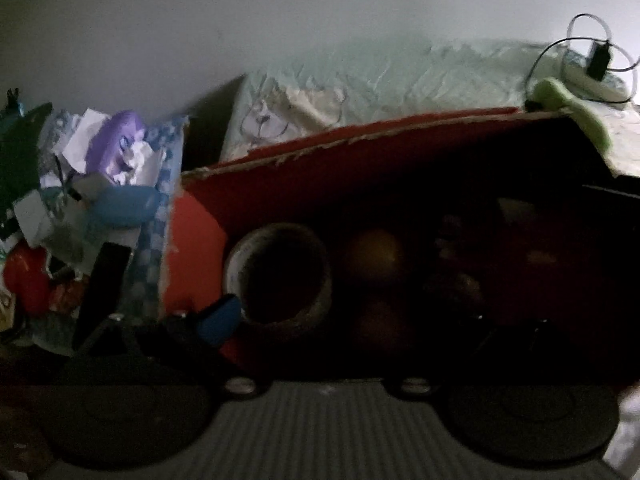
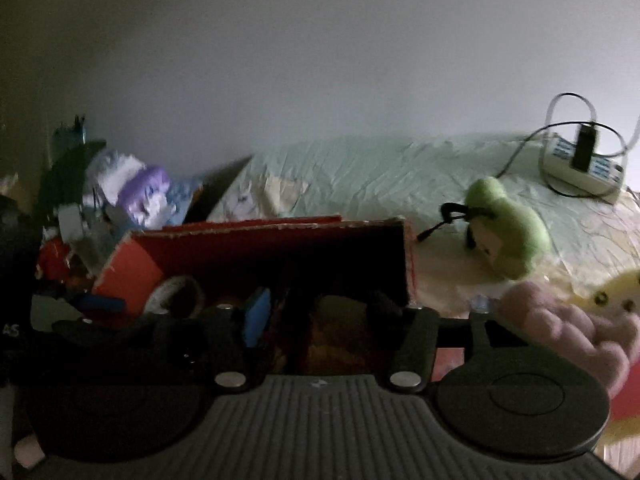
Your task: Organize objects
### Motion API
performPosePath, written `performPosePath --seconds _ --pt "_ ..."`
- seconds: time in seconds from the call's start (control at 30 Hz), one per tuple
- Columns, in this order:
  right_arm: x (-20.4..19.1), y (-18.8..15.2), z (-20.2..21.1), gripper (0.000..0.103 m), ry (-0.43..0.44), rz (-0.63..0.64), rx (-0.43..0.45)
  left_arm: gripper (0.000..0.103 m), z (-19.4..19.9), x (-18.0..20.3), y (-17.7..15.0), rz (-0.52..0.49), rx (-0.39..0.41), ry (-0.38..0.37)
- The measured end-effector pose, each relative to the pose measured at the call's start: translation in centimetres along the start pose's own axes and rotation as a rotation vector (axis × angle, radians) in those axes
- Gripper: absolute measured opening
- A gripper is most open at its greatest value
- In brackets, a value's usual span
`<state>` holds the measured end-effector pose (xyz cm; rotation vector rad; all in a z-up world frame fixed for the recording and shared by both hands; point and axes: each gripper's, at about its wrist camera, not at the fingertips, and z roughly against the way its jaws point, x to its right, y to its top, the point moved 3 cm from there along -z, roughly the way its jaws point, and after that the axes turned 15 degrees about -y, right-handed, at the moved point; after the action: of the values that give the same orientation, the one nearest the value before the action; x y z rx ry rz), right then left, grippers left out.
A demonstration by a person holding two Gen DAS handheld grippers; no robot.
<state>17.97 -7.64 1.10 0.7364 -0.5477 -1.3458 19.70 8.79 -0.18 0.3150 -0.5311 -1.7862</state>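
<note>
A red cardboard box (image 1: pixel 200 240) (image 2: pixel 132 268) lies open on a bed in dim light. Inside it I see a tape roll (image 1: pixel 280 276) (image 2: pixel 176 296) and a dull yellowish ball (image 1: pixel 374 256); the rest of its contents are too dark to name. My left gripper (image 1: pixel 372 324) is open, fingers spread wide inside the box, with the blue-padded finger beside the tape roll. My right gripper (image 2: pixel 320 308) is open over the box mouth, nothing clearly between its fingers. A green plush toy (image 2: pixel 508 232) (image 1: pixel 572 108) lies right of the box.
A pink plush (image 2: pixel 572 332) and a yellow item (image 2: pixel 616 292) lie at the near right. A power strip (image 2: pixel 584 168) (image 1: pixel 596 80) with cables sits on the pale green sheet (image 2: pixel 380 176). A clutter pile with a purple item (image 2: pixel 148 196) (image 1: pixel 120 144) stands left of the box.
</note>
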Motion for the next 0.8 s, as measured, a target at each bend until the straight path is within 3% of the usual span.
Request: performPosePath --seconds 0.07,0.23,0.5,0.8 --pt "0.5 -0.4 0.9 0.064 -0.006 -0.032 0.005 0.095 1.1 0.7 -0.6 -0.003 0.015 0.007" --pt "1.2 -1.9 2.4 0.066 0.0 -0.103 -0.023 0.095 2.8 1.6 -2.3 0.05 0.015 -0.061" --pt "1.7 -3.7 4.0 0.066 -0.016 -0.152 -0.061 0.095 4.8 2.6 -4.3 0.092 0.008 -0.056" --pt "1.5 -5.4 5.1 0.067 -0.069 -0.117 -0.092 0.096 6.8 3.4 -6.0 0.095 0.039 -0.012"
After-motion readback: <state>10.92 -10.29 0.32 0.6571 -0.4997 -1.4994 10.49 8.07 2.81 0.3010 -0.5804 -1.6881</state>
